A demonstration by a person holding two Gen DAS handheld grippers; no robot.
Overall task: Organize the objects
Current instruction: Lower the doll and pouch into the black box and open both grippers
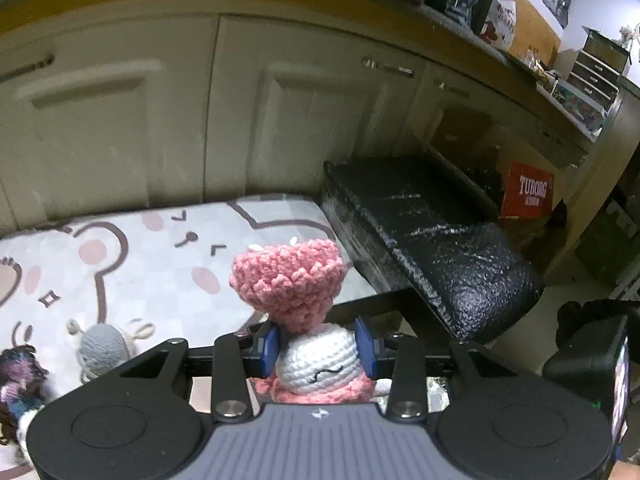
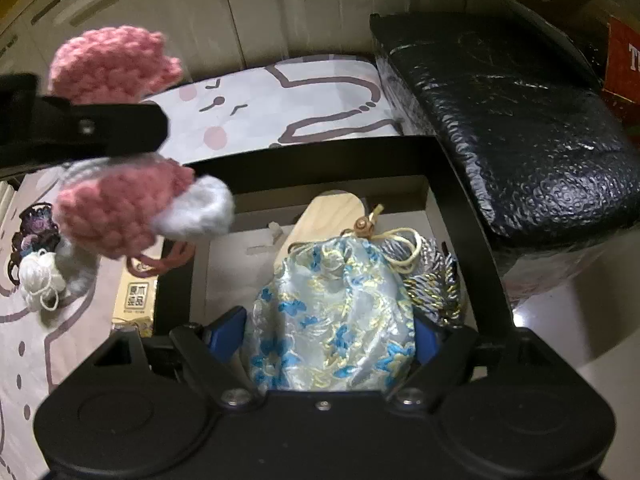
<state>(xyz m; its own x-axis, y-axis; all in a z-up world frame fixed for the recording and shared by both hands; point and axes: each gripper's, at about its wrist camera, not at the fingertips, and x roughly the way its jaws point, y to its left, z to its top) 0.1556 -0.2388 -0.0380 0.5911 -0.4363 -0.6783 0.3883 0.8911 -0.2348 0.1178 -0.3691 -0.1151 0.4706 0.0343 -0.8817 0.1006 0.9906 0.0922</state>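
The left gripper (image 1: 323,346) clamps a pink-and-white crochet doll (image 1: 316,364) above the black box (image 2: 460,184). The right gripper (image 2: 330,338) pinches a blue floral brocade pouch (image 2: 336,316) over the box's interior.

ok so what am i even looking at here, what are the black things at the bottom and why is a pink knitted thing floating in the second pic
There is no robot: a person holds a two-finger gripper in each hand, and each picture comes from a camera on one gripper, looking along its fingers. The black shapes at the bottom are the gripper bodies.

In the left view, the left gripper is shut on a pink and white crochet doll. In the right view that doll seems to float because the other gripper carries it past.

The right gripper has a blue flowered pouch between its fingers, over a black box. A cartoon mat with yarn bits lies beside it.
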